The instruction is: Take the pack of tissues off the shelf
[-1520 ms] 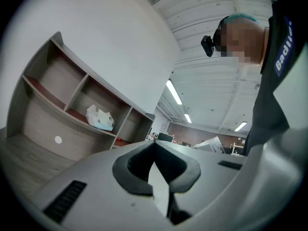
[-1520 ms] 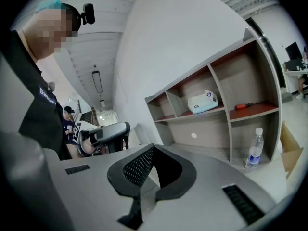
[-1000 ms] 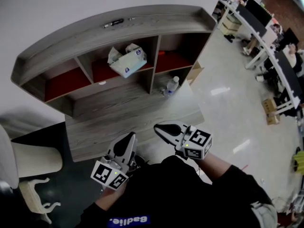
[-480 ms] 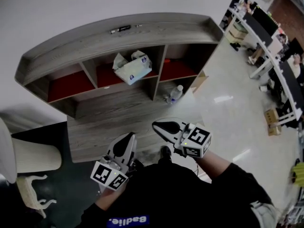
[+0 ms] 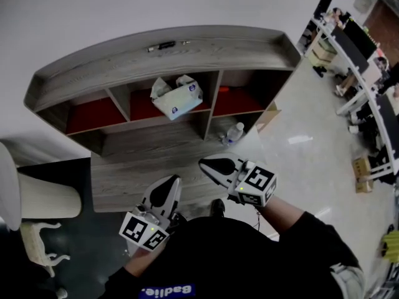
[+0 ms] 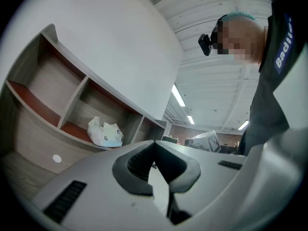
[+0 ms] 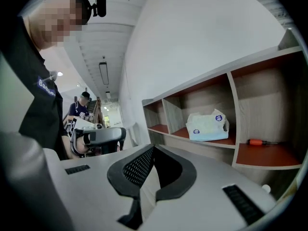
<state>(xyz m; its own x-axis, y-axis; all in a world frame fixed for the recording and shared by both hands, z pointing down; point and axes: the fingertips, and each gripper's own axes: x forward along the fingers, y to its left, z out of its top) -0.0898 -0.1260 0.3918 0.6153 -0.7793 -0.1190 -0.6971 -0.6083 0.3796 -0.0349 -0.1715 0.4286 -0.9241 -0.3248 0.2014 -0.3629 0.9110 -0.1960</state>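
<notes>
The pack of tissues (image 5: pixel 177 96) lies in the middle compartment of the shelf (image 5: pixel 218 42), at the far side of the counter (image 5: pixel 137 167). Near the person, the left gripper (image 5: pixel 169 184) and right gripper (image 5: pixel 207 166) are each pressed together, pinching nothing.

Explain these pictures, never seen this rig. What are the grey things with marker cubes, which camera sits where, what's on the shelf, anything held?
No robot: the grey things are two-jaw grippers, one in each of a person's hands. The head view looks down from a camera on the person's head and shows the left gripper and the right gripper. The other two views ride on the grippers and look along their jaws. Both pairs of jaws are shut with nothing between them. Ahead is a wooden desk with a shelf. The pack of tissues lies in its middle compartment, an orange-handled screwdriver in the one to its right.
</notes>
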